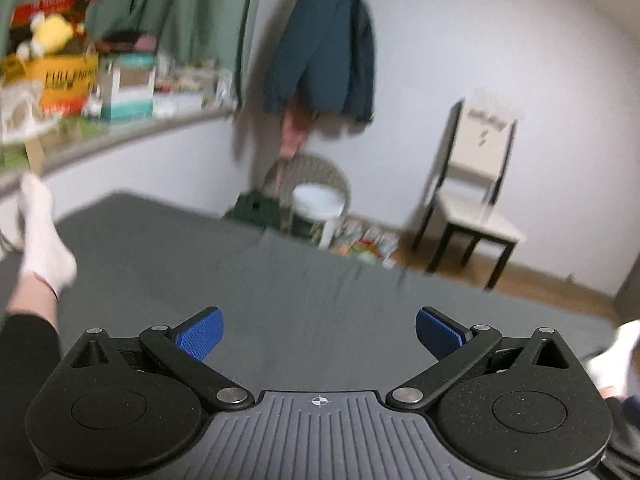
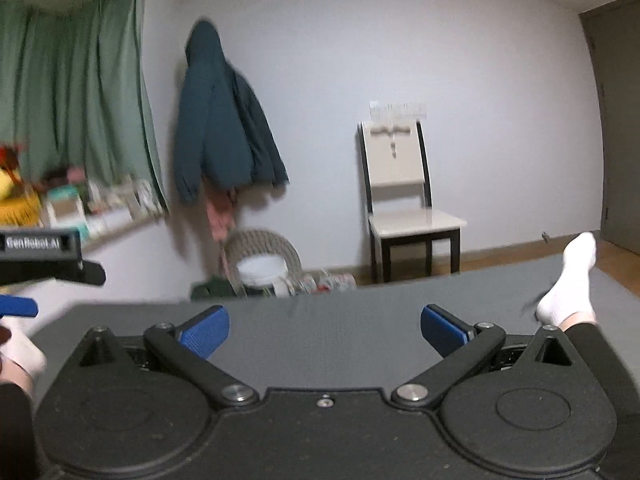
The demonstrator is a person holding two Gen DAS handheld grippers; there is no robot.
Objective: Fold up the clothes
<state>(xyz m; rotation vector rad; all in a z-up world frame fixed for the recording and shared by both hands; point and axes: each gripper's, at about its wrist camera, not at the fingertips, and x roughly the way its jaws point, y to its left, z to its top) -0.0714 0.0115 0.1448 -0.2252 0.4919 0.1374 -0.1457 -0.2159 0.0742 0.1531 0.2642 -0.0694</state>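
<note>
A dark grey sheet (image 1: pixel 224 264) covers the bed in front of me; no loose garment shows on it. My left gripper (image 1: pixel 319 334) hovers over the sheet, open, with nothing between its blue pads (image 1: pixel 200 336). My right gripper (image 2: pixel 325 332) is likewise open and empty above the same grey sheet (image 2: pixel 328 320). The left gripper's body (image 2: pixel 40 256) shows at the left edge of the right wrist view. A person's legs lie on the bed, a white-socked foot (image 1: pixel 44 240) on the left and another foot (image 2: pixel 572 284) on the right.
A teal jacket (image 2: pixel 224 120) hangs on the wall over a wicker chair (image 2: pixel 264 256) holding a white bucket (image 2: pixel 262 270). A white chair (image 2: pixel 404 200) stands by the wall. A cluttered shelf (image 1: pixel 100 80) runs under green curtains (image 1: pixel 172 8). A door (image 2: pixel 620 120) is at far right.
</note>
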